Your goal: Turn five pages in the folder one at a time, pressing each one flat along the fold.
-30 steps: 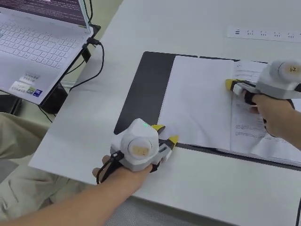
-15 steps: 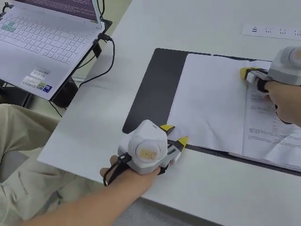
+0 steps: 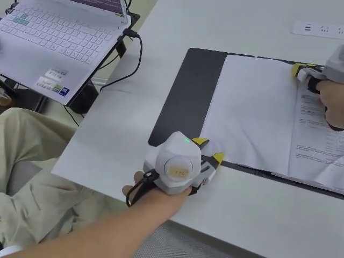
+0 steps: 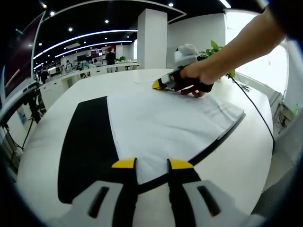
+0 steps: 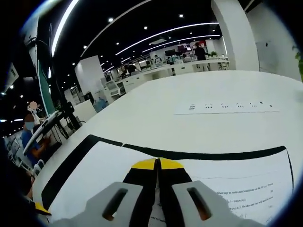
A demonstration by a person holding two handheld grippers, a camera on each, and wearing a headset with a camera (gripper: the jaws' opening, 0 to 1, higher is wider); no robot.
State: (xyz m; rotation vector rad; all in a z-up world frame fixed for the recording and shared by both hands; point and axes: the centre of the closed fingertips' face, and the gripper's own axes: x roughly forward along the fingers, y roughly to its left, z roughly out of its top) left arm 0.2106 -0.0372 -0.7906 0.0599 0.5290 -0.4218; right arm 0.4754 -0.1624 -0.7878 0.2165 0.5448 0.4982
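- While the folder (image 3: 183, 97) lies open on the white table (image 3: 161, 32), a blank turned page (image 3: 252, 107) rests over its left half, with the black cover showing beyond it and a printed page (image 3: 317, 134) to the right.
- At the far end of the fold (image 3: 293, 113), the right gripper (image 3: 301, 70) has its yellow tips down on the paper. Its own view shows the jaws (image 5: 157, 164) closed together with nothing between them, pointing along the seam between blank sheet and printed sheet.
- At the near edge of the folder, the left gripper (image 3: 208, 150) sits by the lower corner of the turned page. Its view shows the jaws (image 4: 152, 164) a little apart and holding nothing, with the folder's edge running just beyond the tips.
- My reading is that the pressing step is in hand: the page is already over, and the closed tips are placed to flatten it at the fold.
- How many of the five pages are done cannot be told.
- Next, the right gripper likely needs to draw its tips along the fold toward the near edge with light, even pressure, while the left steadies the folder.
- After that, a jaw must catch the printed page's free edge, taking one sheet alone.
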